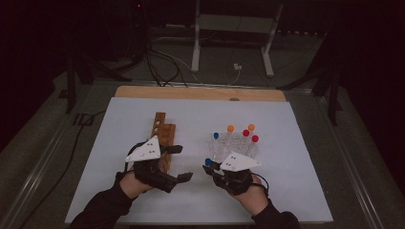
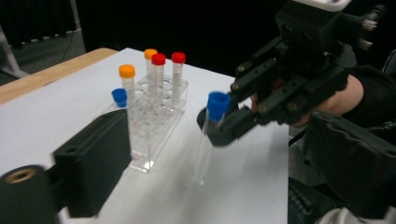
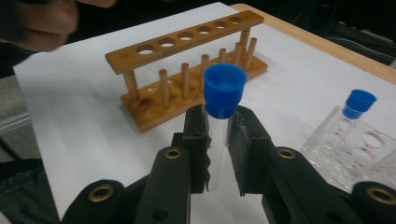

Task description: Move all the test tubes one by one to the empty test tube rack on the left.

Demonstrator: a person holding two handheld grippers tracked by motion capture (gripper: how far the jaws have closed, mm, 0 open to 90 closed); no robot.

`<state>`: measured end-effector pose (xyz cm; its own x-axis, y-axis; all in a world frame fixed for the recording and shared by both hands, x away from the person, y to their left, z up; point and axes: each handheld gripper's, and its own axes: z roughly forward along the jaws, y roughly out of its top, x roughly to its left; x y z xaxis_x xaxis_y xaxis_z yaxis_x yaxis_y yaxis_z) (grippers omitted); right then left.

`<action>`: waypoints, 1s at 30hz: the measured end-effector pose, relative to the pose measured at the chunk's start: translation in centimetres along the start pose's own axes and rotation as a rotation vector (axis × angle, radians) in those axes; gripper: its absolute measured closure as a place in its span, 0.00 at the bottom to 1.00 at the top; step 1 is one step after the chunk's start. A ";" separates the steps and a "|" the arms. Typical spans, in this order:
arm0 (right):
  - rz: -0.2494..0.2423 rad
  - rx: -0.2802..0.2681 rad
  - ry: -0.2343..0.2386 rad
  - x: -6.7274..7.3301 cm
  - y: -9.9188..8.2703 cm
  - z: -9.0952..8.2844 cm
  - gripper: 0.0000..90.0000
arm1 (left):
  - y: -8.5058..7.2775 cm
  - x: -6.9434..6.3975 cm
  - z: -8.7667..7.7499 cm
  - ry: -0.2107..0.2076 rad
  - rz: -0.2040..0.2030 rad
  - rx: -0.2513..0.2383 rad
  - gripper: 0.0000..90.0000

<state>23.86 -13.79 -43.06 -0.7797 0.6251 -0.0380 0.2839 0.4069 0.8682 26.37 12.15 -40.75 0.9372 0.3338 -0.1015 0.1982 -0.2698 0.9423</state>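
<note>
Blue-capped tube (image 3: pixel 223 116) clenched in right claw (image 3: pixel 218 140), bare sheet (image 1: pixel 143 200) around; left claw (image 1: pixel 179 162) released.

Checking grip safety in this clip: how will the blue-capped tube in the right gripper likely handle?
The blue-capped tube looks clear, thin-walled and empty, so probably light. Its smooth round wall may slip or pivot in the right gripper, which pinches just under the cap. Laid on the white sheet, it would likely roll.

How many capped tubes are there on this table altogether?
6. Five stand in the clear rack: two orange, two red, one blue. The sixth, blue-capped, is clamped in the right gripper.
</note>
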 end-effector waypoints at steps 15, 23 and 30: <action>0.003 -0.006 0.022 0.2 0.1 -0.1 0.85 | 0.7 0.2 3.4 -0.042 -0.012 0.018 0.50; 0.004 -0.005 0.026 0.2 0.1 -0.1 0.85 | 0.9 0.1 4.4 -0.058 0.007 0.036 0.67; 0.006 -0.008 0.026 0.2 0.1 -0.1 0.85 | 0.8 0.2 4.5 -0.062 0.018 0.047 0.83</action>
<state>23.71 -13.72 -42.94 -0.7922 0.6099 -0.0204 0.2841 0.3982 0.8722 27.98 7.89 -41.48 0.9563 0.2724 -0.1059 0.1932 -0.3173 0.9284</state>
